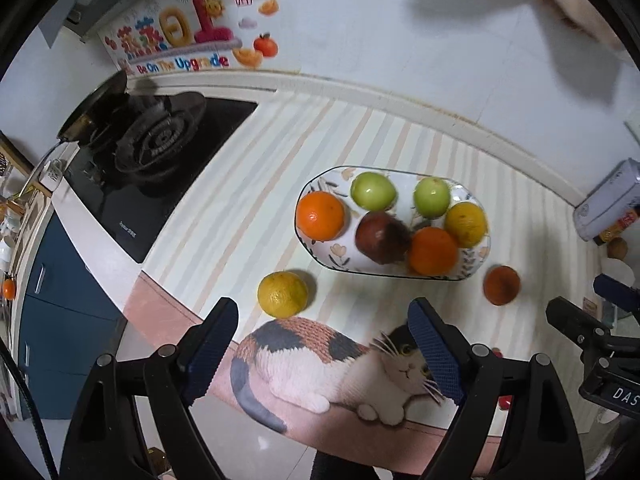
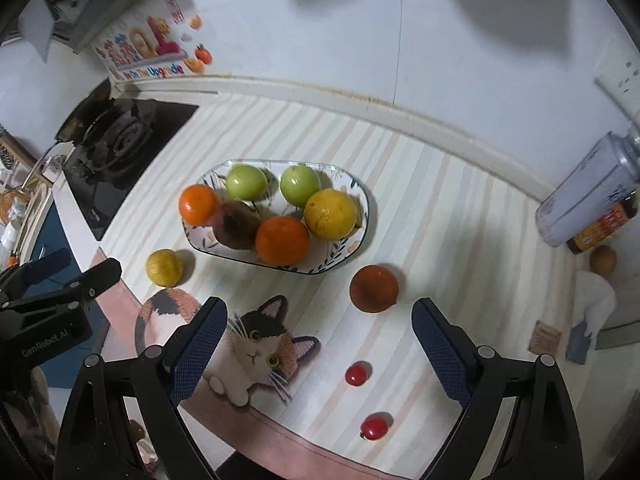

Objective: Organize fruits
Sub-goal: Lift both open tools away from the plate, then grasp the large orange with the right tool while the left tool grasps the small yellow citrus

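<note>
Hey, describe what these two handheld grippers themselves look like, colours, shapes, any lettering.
Both match: the left gripper and right gripper have glossy black plastic bodies with round silver rivets, and jaws faced with dark blue, grid-textured pads. White lettering reading "GenRobot.AI" marks the left gripper's body, seen from the right wrist view.

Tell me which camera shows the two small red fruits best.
The right wrist view: both small red fruits lie in plain sight on the mat between the open right gripper fingers. The left wrist view shows only red slivers behind a finger.

Glossy ceramic plate (image 2: 352,196), smooth shiny green apples (image 2: 246,182), matt printed mat (image 2: 420,208), black glass hob (image 1: 168,184)
</note>
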Demonstrator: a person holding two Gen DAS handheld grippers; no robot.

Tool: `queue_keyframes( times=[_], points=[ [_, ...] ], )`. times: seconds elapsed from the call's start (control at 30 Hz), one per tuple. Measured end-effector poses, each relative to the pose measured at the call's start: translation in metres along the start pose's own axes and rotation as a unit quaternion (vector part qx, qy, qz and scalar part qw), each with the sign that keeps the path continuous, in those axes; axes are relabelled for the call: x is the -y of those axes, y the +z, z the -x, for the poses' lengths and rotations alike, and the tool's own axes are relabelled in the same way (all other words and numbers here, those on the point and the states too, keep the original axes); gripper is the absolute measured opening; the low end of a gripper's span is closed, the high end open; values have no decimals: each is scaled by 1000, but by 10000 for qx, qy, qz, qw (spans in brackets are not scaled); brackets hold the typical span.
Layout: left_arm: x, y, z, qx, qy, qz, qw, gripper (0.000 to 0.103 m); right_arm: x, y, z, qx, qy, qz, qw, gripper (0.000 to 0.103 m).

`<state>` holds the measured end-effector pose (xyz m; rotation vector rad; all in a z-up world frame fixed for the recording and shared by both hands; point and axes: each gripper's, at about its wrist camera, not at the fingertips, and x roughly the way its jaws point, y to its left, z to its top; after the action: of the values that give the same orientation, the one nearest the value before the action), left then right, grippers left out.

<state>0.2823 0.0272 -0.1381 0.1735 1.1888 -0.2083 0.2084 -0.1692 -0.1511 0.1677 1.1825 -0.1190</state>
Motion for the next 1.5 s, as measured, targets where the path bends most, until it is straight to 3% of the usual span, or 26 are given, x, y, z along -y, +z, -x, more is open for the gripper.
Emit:
queue_keyframes(
  times=[0.37, 0.8, 1.27, 1.3, 1.33, 1.5],
  points=[
    [8, -23, 76, 699, -50, 62, 9975, 87, -1, -32, 79, 410, 194, 116, 9989, 96],
    [9, -40, 129, 1105, -176, 67, 9937, 87, -4, -48, 135, 773, 358, 159, 9962, 96],
    [3, -39, 130, 1122, -429, 232, 9925, 87, 3, -47, 136, 828, 581, -140, 9948, 96],
    [2, -37, 126, 1103, -412, 231, 9928, 91, 7, -45, 132, 817, 568, -206, 9948, 96],
    [1, -35, 120, 1060, -377, 237, 9934, 103, 11, -42, 126, 783, 548, -273, 9950, 96],
    [-8, -21, 84, 820, -251, 338, 9957, 103, 44, -25, 78, 453, 499, -755, 9949, 96]
  ],
)
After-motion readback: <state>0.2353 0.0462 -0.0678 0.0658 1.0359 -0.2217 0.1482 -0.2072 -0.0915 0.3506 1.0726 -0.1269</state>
